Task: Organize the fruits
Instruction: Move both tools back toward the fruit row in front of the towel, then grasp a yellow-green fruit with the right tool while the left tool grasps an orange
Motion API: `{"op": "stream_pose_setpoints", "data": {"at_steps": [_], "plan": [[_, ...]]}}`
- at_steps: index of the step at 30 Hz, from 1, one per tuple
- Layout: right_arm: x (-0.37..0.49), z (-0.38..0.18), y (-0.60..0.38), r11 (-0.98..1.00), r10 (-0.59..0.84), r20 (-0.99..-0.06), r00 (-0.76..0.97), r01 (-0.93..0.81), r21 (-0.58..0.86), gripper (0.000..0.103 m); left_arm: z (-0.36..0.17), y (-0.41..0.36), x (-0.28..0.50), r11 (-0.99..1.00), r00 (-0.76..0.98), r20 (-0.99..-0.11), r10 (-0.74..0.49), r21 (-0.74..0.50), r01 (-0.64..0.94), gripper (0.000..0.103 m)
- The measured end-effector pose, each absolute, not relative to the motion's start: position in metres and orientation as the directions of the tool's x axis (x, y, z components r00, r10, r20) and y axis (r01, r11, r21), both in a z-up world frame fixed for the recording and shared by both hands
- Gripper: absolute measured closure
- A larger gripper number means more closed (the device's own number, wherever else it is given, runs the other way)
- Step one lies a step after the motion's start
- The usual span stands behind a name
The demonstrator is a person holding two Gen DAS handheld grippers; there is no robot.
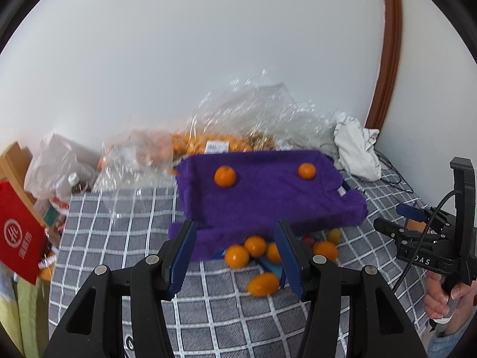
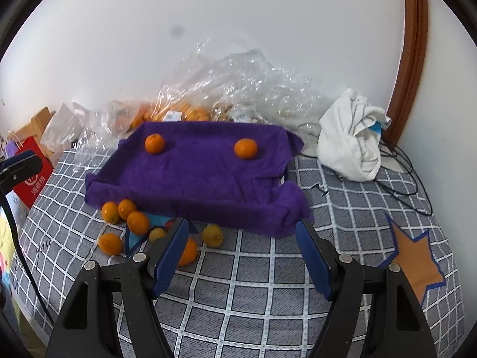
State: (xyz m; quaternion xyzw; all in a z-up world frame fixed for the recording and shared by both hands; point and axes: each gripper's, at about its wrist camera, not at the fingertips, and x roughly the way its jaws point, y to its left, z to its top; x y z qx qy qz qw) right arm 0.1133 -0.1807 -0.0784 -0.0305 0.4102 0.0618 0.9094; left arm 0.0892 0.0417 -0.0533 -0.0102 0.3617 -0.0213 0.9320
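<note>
A purple towel point(image 1: 268, 200) point(image 2: 202, 179) is spread over a raised tray-like shape on the checked bed. Two oranges rest on it, one at the left point(image 1: 225, 176) point(image 2: 154, 143) and one at the right point(image 1: 306, 170) point(image 2: 245, 148). Several loose oranges point(image 1: 237, 256) point(image 2: 138, 222) lie on the sheet at the towel's near edge, with a yellower fruit point(image 2: 212, 235) among them. My left gripper point(image 1: 235, 253) hovers open just short of this pile, holding nothing. My right gripper point(image 2: 243, 253) is open and empty, with the pile by its left finger. A hand holds it at the right edge point(image 1: 411, 223).
A crumpled clear plastic bag with more oranges point(image 1: 208, 143) point(image 2: 184, 113) lies behind the towel against the wall. A white cloth point(image 2: 351, 146) and black cables point(image 2: 405, 179) sit at the right. A red bag point(image 1: 18, 232) stands off the bed's left side. A star patch point(image 2: 417, 259) marks the sheet.
</note>
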Motion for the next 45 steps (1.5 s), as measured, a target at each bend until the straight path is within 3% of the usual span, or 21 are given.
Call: {"op": "stream_pose_setpoints", "data": {"at_steps": [6, 12, 24, 26, 28, 41, 45], "plan": [[0.119, -0.115, -0.171, 0.985, 0.134, -0.802, 0.582, -0.166, 0.045, 0.048, -0.085, 0.059, 0.086, 0.996, 0.677, -0.732, -0.077, -0.091, 0.015, 0.051], [0.126, -0.136, -0.155, 0.983, 0.104, -0.817, 0.567, -0.183, -0.002, 0.051, -0.105, 0.075, 0.085, 0.995, 0.638, -0.767, -0.072, -0.101, -0.010, 0.051], [0.163, -0.159, -0.157, 0.985, 0.128, -0.839, 0.529, -0.170, 0.044, 0.057, -0.128, 0.086, 0.100, 0.988, 0.603, -0.791, -0.109, -0.154, -0.024, 0.051], [0.169, -0.161, -0.159, 0.983, 0.152, -0.836, 0.527, -0.165, 0.075, 0.061, -0.132, 0.082, 0.105, 0.986, 0.591, -0.797, -0.126, -0.167, -0.014, 0.051], [0.172, -0.162, -0.159, 0.980, 0.177, -0.839, 0.515, -0.173, 0.101, 0.077, -0.136, 0.076, 0.109, 0.984, 0.582, -0.800, -0.145, -0.177, 0.002, 0.051], [0.148, -0.160, -0.185, 0.985, 0.133, -0.841, 0.525, -0.164, 0.054, 0.076, -0.167, 0.043, 0.148, 0.991, 0.524, -0.843, -0.122, -0.131, 0.021, 0.051], [0.148, -0.166, -0.188, 0.987, 0.133, -0.835, 0.533, -0.152, 0.061, 0.076, -0.177, 0.039, 0.154, 0.992, 0.508, -0.854, -0.114, -0.121, 0.020, 0.056]]}}
